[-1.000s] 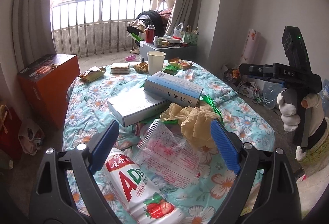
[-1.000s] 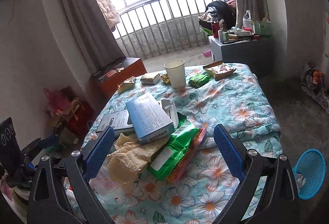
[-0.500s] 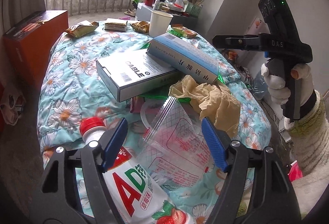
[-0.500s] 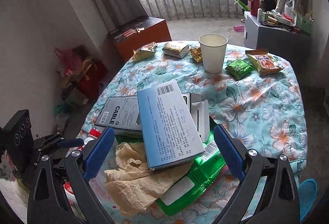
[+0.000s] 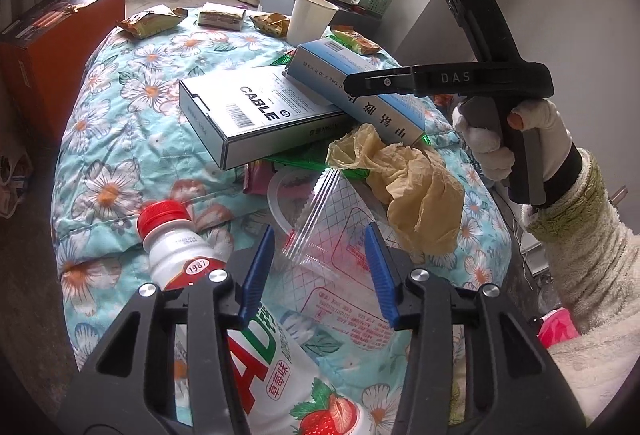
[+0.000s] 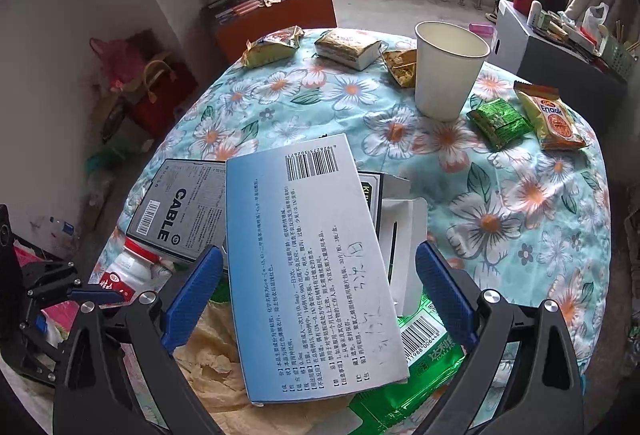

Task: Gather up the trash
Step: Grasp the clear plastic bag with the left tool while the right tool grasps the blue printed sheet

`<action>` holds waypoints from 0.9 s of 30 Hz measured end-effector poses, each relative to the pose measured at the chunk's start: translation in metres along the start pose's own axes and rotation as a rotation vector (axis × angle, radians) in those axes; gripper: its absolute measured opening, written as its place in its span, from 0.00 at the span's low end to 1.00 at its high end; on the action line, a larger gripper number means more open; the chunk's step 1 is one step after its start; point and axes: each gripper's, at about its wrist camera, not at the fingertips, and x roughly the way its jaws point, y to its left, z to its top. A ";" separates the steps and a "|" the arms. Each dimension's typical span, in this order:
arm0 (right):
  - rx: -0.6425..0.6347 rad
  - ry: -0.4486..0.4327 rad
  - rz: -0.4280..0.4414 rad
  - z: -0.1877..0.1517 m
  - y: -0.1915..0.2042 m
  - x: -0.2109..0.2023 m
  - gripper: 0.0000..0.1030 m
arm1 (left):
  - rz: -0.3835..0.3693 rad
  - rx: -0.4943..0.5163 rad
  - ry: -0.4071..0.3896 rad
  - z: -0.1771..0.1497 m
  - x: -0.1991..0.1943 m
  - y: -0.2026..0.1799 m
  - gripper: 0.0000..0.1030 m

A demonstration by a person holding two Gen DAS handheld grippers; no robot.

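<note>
The left gripper (image 5: 318, 267) hangs over the near edge of the worktop (image 5: 120, 139), its blue fingers (image 5: 256, 271) closing at about half width around a clear zip bag (image 5: 332, 235) that lies flat on the flowered cover, and the pads are not pressing it yet. That bag looks feather-light, limp and slick, so I'd judge it wants a pinch across a crease or the stiffer zip strip, or it will slide out. Just beside it to the left lies a drink bottle (image 5: 180, 247) on its side: rigid, round, likely to roll, best taken across the body. To the right sits crumpled tan paper (image 5: 416, 187), soft and springy, easy to grab anywhere. Over on the other side, the right gripper (image 6: 320, 291) holds its fingers wide, straddling a pale blue carton (image 6: 312, 267) propped on a grey cable box (image 6: 180, 211), with no contact visible. The carton reads as light, stiff cardboard with smooth faces, so its long edges should be the place to clamp. Under it pokes a green wrapper (image 6: 416, 367), thin and crinkly. Toward the far edge stand a paper cup (image 6: 448, 71) and several snack packets (image 6: 272, 45), untouched.
</note>
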 end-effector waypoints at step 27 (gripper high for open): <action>0.037 -0.084 0.004 -0.012 0.002 -0.028 0.71 | -0.027 0.048 -0.096 -0.005 -0.034 -0.019 0.00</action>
